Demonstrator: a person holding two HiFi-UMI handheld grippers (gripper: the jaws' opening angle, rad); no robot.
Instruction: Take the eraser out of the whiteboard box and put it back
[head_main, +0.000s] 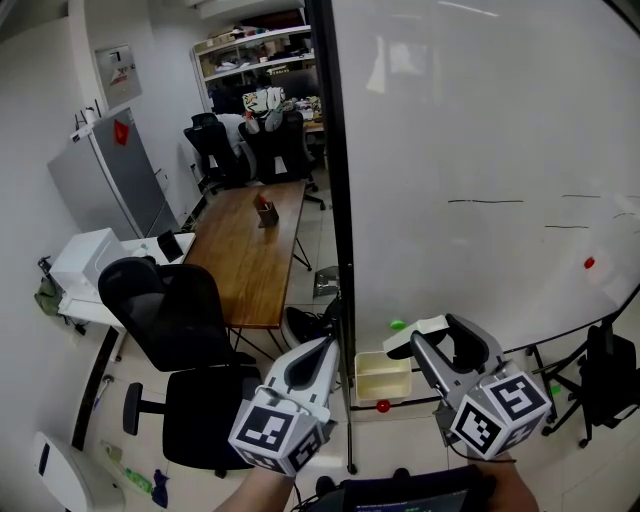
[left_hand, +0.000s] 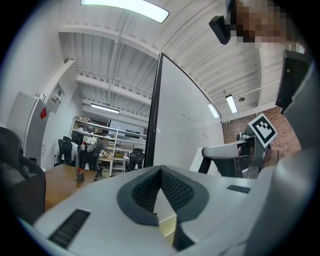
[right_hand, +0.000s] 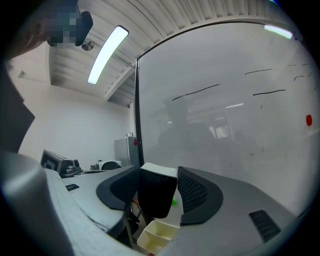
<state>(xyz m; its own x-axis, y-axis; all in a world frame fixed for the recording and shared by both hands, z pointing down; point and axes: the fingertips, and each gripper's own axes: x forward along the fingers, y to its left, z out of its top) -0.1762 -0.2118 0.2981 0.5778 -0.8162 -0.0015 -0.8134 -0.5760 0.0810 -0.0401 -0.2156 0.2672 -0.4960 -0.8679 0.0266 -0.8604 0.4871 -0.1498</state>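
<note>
Up over the whiteboard box (head_main: 383, 378), the eraser (right_hand: 157, 196) is gripped by the right claw (right_hand: 158, 172); the left claw (left_hand: 160, 170) is shut, nothing held.

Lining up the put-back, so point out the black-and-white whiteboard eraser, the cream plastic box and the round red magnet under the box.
black-and-white whiteboard eraser (right_hand: 156, 195): right gripper view, its black felt face.
cream plastic box (head_main: 383, 392): head view, its front wall.
round red magnet (head_main: 383, 406): head view, its centre.

Part of the whiteboard box (right_hand: 158, 234) is hidden behind the right hand-held gripper (right_hand: 158, 186).
</note>
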